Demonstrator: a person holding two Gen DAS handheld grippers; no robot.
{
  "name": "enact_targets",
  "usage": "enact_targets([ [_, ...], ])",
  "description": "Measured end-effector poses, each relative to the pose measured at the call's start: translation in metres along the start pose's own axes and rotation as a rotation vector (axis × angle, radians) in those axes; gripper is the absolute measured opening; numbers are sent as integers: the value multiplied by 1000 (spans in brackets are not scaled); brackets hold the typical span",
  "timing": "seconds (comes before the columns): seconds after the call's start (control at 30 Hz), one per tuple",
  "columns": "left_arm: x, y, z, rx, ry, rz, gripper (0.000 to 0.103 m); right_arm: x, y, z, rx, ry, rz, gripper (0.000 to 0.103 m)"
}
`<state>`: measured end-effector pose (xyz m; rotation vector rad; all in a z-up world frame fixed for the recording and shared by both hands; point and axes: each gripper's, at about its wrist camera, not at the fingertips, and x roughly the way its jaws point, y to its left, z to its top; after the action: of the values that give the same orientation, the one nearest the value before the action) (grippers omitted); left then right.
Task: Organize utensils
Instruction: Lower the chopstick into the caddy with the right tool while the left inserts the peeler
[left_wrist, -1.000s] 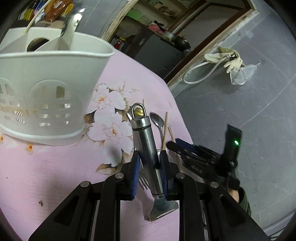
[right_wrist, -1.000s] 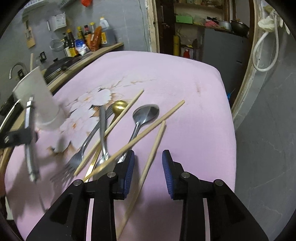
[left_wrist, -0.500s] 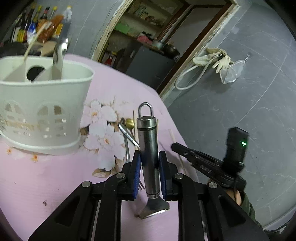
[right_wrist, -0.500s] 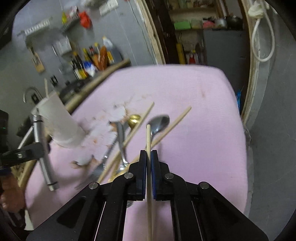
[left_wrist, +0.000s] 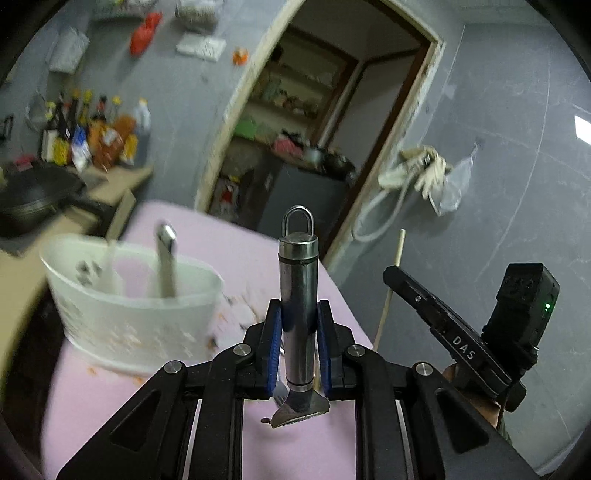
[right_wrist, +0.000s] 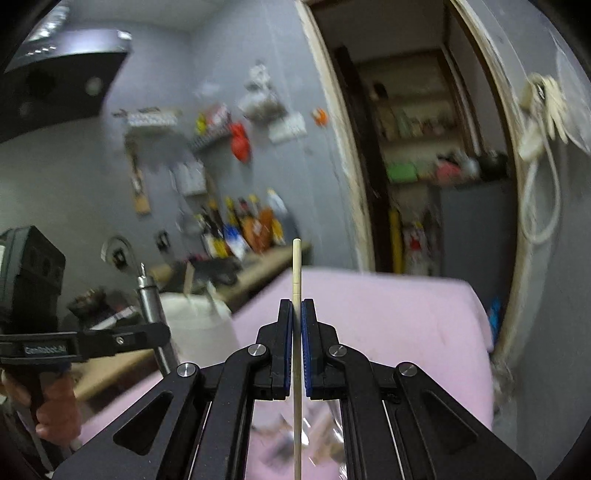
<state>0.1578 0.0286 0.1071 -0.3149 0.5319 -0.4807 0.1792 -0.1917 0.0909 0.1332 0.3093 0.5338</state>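
Steel peeler (left_wrist: 298, 317) sits clamped mid-handle in my left gripper (left_wrist: 298, 347), heavy and slick, beside the white caddy (left_wrist: 133, 306); my right gripper (right_wrist: 297, 347) pinches a light, stiff chopstick (right_wrist: 296, 273) mid-shaft, aloft

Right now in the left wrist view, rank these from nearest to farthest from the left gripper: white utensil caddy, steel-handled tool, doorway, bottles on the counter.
1. steel-handled tool: clamped in the left gripper jaws.
2. white utensil caddy: left, on the pink table.
3. and 4. bottles on the counter, far left, and doorway, centre: both in the background, too close to call.
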Motion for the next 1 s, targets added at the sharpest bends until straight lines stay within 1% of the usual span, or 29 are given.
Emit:
enact_targets([
  [0.07, -18, 7, 16, 5, -54, 36, 14, 7, 11, 14, -12, -46, 36, 3],
  [0.17, -43, 19, 37, 11, -123, 109, 14, 20, 29, 33, -27, -110, 89, 3],
  [0.3, -66, 46, 61, -11, -205, 197, 14, 44, 51, 59, -22, -202, 169, 3],
  [0.4, -72, 71, 77, -37, -255, 261, 14, 65, 68, 71, -40, -259, 191, 3],
  [0.47, -69, 87, 84, -46, -271, 307, 14, 79, 77, 74, -48, -280, 193, 3],
  [0.57, -57, 112, 88, -62, -272, 352, 14, 100, 86, 70, -52, -283, 187, 3],
  [0.7, -37, 134, 82, -78, -238, 388, 14, 120, 88, 54, -58, -256, 179, 3],
  [0.83, -21, 144, 69, -84, -219, 401, 15, 133, 84, 34, -69, -235, 171, 3],
  [0.87, -21, 143, 65, -74, -241, 411, 15, 136, 82, 30, -71, -229, 170, 3],
  [1.0, -23, 139, 61, -46, -247, 408, 15, 143, 80, 16, -89, -184, 168, 3],
])
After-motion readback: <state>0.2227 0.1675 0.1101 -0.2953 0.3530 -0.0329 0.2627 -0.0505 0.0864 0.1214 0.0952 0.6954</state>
